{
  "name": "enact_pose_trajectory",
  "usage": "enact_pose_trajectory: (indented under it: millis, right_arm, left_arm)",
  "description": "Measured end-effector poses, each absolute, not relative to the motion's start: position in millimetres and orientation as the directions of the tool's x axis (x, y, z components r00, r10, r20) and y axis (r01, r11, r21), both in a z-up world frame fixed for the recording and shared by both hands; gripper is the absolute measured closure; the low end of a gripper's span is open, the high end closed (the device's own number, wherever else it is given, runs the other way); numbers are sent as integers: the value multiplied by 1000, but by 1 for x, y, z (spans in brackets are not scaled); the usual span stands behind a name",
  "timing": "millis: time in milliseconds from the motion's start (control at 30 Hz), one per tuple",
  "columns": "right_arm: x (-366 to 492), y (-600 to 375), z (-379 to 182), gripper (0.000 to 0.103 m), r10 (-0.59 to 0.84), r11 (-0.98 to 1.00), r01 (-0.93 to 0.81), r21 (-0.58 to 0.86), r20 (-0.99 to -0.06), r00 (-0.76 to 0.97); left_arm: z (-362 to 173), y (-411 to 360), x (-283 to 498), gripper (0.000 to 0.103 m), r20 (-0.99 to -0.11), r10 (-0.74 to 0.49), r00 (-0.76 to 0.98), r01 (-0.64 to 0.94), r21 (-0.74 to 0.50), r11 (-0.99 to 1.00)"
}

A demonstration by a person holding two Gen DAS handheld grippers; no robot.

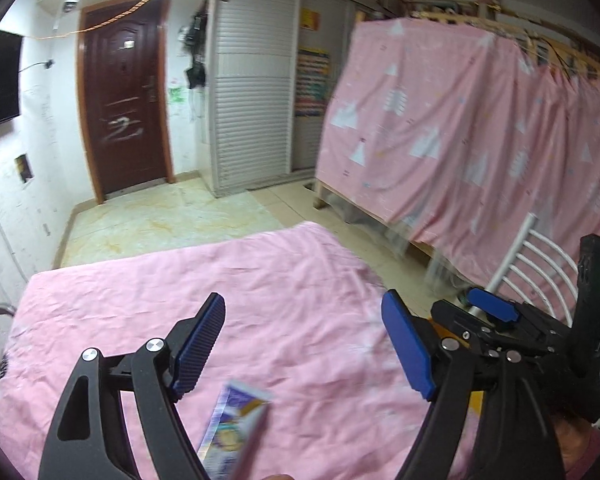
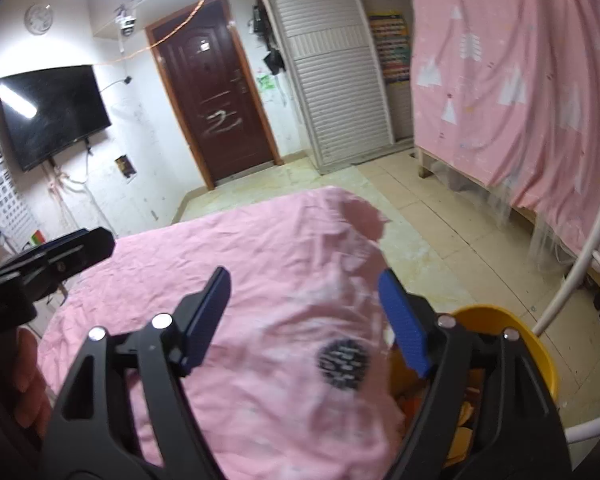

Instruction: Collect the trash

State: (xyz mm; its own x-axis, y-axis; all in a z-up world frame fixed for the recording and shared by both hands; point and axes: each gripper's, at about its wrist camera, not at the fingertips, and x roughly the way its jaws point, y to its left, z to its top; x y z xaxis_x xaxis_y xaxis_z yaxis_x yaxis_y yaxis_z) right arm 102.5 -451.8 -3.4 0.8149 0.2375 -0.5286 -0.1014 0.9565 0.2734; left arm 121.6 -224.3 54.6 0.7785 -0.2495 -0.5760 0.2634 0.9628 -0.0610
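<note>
Wrapper (image 1: 236, 428) blurred, cut off at btm edge; bucket (image 2: 540, 352) partly hidden.

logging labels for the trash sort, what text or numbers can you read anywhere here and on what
None can be read.
wrapper: purple and white print, blurred.
black round label on the pink cloth: white print, too blurred.
wall posters by the slatted cupboard: too small.
door: white scrawl, no clear characters.

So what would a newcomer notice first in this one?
The pink sheet fills the foreground of both views, with a colourful wrapper lying near the open left gripper. A yellow bin sits at the table's right edge, behind the open right gripper.
</note>
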Motion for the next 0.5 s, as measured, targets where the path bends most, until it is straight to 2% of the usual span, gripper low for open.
enact_pose_trajectory:
  millis: [67, 100, 133, 200, 500]
  right_arm:
    - [105, -438, 1, 22, 250, 956, -123, 266, -521, 817]
    - [106, -429, 4, 19, 257, 956, -137, 260, -517, 817]
    - [107, -423, 6, 16, 261, 956, -144, 257, -514, 817]
    - [108, -407, 11, 12, 276, 952, -165, 257, -495, 824]
    - [116, -351, 24, 9, 336, 939, -250, 234, -486, 807]
  left_arm:
    - [57, -209, 120, 30, -564, -221, 795, 235, -50, 971]
    - [57, -201, 119, 24, -560, -208, 802, 219, -48, 974]
    - [59, -193, 118, 22, -553, -195, 810, 203, -47, 978]
    - [60, -175, 117, 22, -541, -165, 825, 167, -47, 985]
    - [60, -102, 112, 22, -527, -62, 848, 33, -63, 997]
